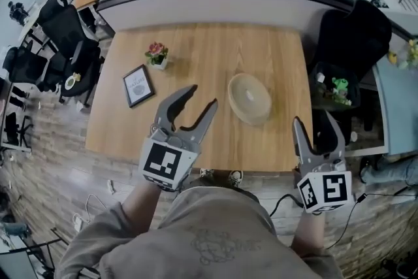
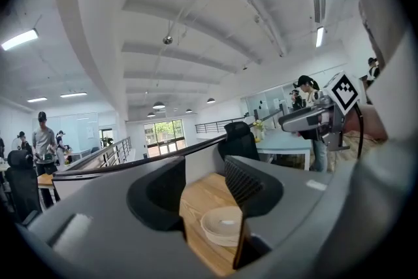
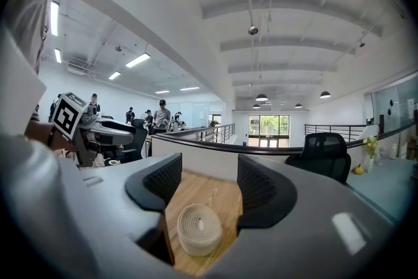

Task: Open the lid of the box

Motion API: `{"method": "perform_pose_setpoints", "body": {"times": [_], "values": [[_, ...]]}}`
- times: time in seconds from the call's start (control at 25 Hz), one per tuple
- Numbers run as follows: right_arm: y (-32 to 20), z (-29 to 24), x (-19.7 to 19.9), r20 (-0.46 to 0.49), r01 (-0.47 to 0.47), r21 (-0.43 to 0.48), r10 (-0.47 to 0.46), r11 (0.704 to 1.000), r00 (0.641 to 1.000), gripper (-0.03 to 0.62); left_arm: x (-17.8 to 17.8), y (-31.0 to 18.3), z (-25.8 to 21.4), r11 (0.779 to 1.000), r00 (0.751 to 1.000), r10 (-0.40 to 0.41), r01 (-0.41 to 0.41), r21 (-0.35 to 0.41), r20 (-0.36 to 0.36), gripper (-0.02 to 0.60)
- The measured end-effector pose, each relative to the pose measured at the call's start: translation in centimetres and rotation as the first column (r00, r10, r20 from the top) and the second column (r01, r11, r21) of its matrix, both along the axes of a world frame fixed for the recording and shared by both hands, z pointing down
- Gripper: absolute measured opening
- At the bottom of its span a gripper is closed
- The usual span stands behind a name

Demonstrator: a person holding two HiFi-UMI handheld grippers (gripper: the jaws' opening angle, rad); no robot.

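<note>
Main risk, as I judge it: the box (image 1: 255,115) looks light & sits loose on the table (image 1: 209,49), so a claw coming in low could shove it across the wood instead of catching the lid (image 1: 247,95). If one claw pulls up w/o the other bracing the base, the whole box prob. lifts w/ the lid on. The round, smooth rim is easy to slip off.

Left claw (image 1: 202,95): jaws apart, nothing in them. It hangs over the table just left of the box, not touching.

Right claw (image 1: 313,119): also spread & empty, out past the near table edge. The box is up & to its left, apart from it.

Both claw views show the box ahead through the jaw gap. The lid is on; the box sits mid-right on the table.
</note>
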State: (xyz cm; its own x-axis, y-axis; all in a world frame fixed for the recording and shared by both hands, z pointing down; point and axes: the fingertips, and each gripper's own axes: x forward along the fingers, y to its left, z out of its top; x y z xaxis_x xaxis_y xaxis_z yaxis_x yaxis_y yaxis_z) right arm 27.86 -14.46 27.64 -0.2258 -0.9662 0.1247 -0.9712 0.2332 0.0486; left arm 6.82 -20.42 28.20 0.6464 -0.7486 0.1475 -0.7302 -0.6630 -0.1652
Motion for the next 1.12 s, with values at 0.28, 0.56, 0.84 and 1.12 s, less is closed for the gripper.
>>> {"method": "perform_pose_setpoints", "body": {"times": [0.28, 0.56, 0.84, 1.12], "values": [[-2.8, 2.7, -2.3, -0.024, 0.029, -0.069, -0.030, 0.997, 0.999, 0.253, -0.3, -3.0, 3.1, 0.997, 0.998, 0.056, -0.056, -0.060, -0.014, 0.095], [-5.8, 7.8, -4.4, 0.003, 0.078, -0.190, -0.078, 0.979, 0.997, 0.253, -1.2, -7.9, 9.9, 0.973, 0.997, 0.002, -0.021, -0.231, -0.081, 0.012], [-9.9, 15.6, -6.4, 0.007, 0.111, -0.349, -0.116, 0.930, 0.993, 0.253, -0.4, -11.3, 18.2, 0.921, 1.000, 0.006, -0.018, -0.388, -0.031, 0.003], [-13.2, 22.4, -8.5, -0.020, 0.110, -0.447, -0.133, 0.888, 0.991, 0.253, 1.0, -13.9, 26.8, 0.853, 1.000, 0.018, -0.015, -0.522, -0.001, 0.000]]}}
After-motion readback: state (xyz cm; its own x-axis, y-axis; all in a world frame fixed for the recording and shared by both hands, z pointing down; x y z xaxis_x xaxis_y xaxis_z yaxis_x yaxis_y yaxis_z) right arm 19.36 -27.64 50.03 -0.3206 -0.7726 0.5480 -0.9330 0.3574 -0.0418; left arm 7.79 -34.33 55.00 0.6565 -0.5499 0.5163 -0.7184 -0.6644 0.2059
